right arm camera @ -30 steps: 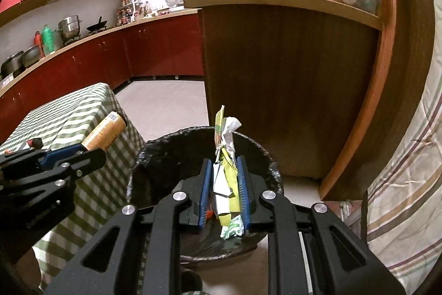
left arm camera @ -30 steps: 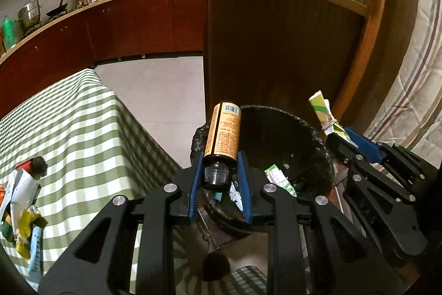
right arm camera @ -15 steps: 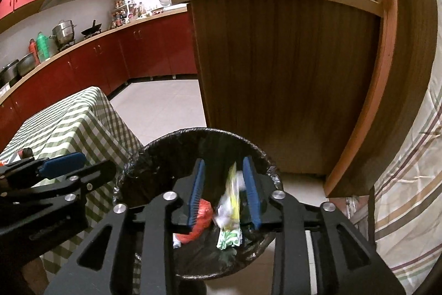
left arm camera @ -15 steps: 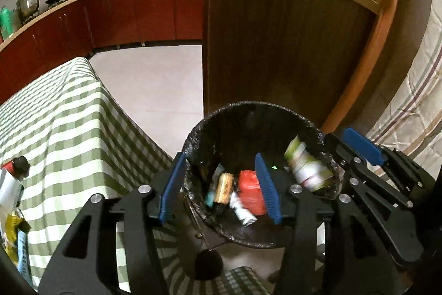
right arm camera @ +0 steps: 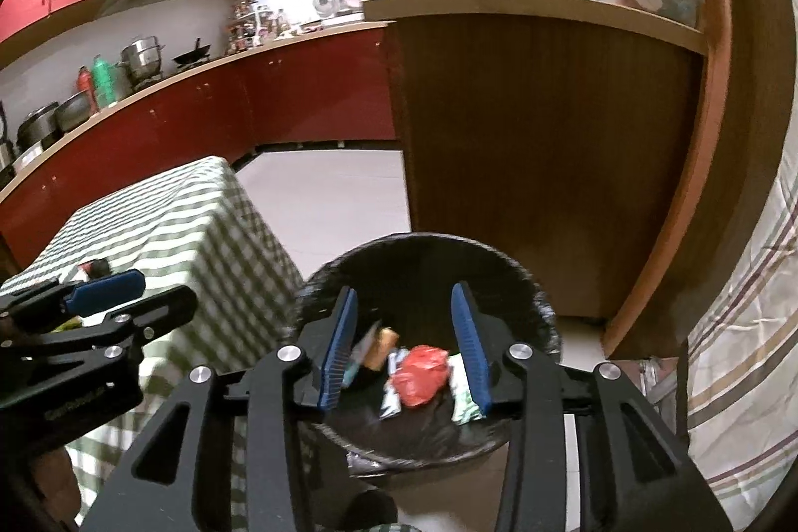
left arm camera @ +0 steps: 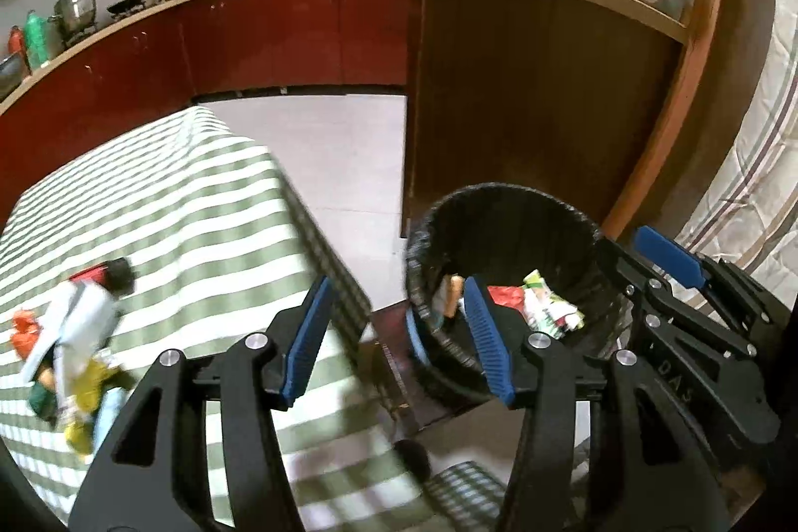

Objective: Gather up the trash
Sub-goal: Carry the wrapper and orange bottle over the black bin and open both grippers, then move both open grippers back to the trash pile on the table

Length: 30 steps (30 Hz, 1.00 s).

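Both grippers, left (left arm camera: pixel 396 332) and right (right arm camera: pixel 406 345), opening, empty, above the bin (right arm camera: pixel 541 322). Risk: table trash pile (left arm camera: pixel 75 362) is loose; a careless grab scatters it.

One bin (right arm camera: pixel 528 317), two grippers, perhaps five scraps inside

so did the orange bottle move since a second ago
Yes. It left the left claw and now lies down inside the black bin, bottle beside the red wrapper.
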Available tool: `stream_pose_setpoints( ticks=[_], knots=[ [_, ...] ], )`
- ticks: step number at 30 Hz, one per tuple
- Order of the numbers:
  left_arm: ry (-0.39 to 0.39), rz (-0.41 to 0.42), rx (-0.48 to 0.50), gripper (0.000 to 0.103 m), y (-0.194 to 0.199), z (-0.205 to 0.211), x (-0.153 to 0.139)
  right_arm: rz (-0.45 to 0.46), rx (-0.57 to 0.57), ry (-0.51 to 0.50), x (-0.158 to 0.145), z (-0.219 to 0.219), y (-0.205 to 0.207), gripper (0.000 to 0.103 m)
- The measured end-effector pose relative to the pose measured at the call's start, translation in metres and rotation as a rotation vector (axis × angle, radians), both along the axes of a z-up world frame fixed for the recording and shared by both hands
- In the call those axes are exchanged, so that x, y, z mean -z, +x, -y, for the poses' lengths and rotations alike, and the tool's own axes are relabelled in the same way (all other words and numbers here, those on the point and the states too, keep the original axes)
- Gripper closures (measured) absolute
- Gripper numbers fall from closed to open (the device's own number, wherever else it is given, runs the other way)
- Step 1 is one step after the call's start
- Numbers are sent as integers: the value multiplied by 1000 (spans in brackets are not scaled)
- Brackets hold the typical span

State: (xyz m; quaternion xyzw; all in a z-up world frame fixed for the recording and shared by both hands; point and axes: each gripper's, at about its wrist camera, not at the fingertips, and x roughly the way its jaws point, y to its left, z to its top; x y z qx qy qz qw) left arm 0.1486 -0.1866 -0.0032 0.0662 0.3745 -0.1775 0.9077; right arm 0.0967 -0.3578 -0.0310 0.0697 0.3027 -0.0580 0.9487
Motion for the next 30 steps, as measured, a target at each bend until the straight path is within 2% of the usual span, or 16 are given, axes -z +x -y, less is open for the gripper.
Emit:
stream_pose_setpoints(
  ticks=[5,13,30],
  knots=[
    [17,24,-41,46,-21,-41,-9,0,-49,-1,-7,-29,-6,63],
    [39,52,-136,45,-45,-114,-16,1,-150,-13,-16,-87,-8,63],
    [38,27,-346,45,-76,-250,-7,-47,-371,-20,-11,-222,-7,63]
  ],
)
